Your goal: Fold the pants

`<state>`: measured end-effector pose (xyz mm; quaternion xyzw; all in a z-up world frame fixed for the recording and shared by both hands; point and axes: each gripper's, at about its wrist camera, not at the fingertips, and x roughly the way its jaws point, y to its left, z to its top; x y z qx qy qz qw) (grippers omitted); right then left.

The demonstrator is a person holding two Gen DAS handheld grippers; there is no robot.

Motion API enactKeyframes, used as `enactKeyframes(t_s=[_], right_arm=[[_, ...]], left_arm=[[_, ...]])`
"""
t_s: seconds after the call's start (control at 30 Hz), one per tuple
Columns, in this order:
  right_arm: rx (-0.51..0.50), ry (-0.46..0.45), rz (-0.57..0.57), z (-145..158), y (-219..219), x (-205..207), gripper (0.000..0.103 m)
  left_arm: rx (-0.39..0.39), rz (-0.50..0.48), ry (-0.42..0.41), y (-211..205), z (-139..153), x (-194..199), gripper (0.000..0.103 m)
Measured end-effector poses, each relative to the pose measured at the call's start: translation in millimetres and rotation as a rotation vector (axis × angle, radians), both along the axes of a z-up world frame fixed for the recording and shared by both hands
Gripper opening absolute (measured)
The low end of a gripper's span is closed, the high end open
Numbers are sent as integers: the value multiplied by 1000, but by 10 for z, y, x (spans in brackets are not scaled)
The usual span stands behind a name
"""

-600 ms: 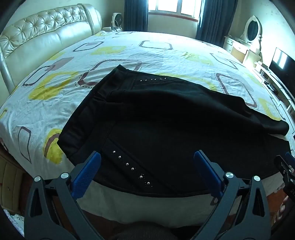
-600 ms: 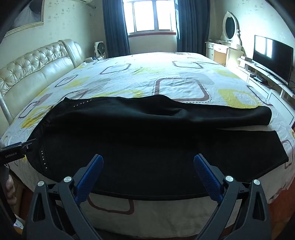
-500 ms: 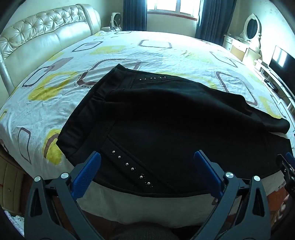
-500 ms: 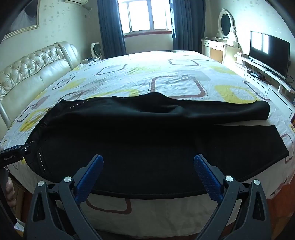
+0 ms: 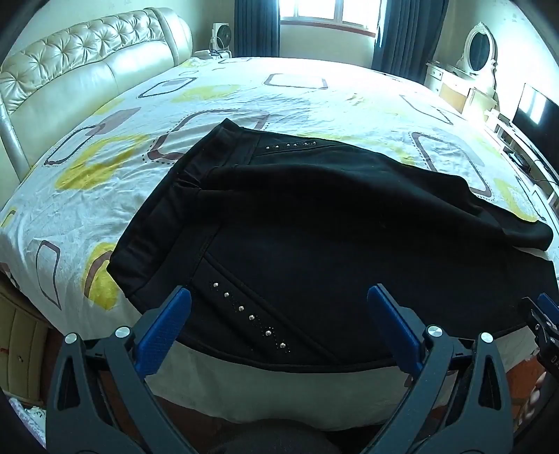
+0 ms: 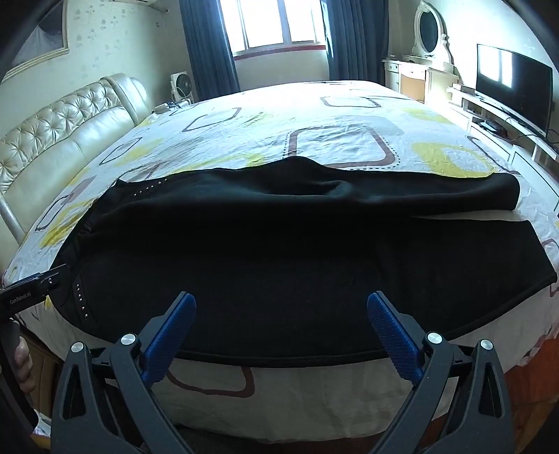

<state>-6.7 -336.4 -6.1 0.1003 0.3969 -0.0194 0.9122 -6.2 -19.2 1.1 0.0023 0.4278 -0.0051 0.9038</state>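
Observation:
Black pants (image 5: 314,227) with silver studs lie spread across the near edge of the bed, waistband to the left, legs running right; they also show in the right wrist view (image 6: 279,251). The far leg lies partly over the near one. My left gripper (image 5: 279,314) is open and empty, held just short of the near hem by the studded pocket. My right gripper (image 6: 281,321) is open and empty, in front of the near leg's edge. Each gripper shows at the edge of the other's view.
The bed (image 6: 349,115) has a white sheet with yellow and brown shapes and a cream tufted headboard (image 5: 87,70) on the left. A TV (image 6: 513,80) and a dresser with an oval mirror (image 6: 429,31) stand at the right. Curtained window behind.
Both grippers have drifted slightly; the pants sit a little lower and closer in both views. The pants have not moved on the bed, and both grippers stay open.

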Motion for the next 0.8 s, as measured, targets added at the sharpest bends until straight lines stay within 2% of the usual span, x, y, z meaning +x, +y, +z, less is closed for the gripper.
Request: enactKeyframes(t_s=[0.17,0.8], right_arm=[[-5,3,6,-2,24,0,98],[-25,9,36,-16,120,-4,98]], left_arm=[[-15,16,14,-4,61,4,101],[-3,24,16,40,8,13,101]])
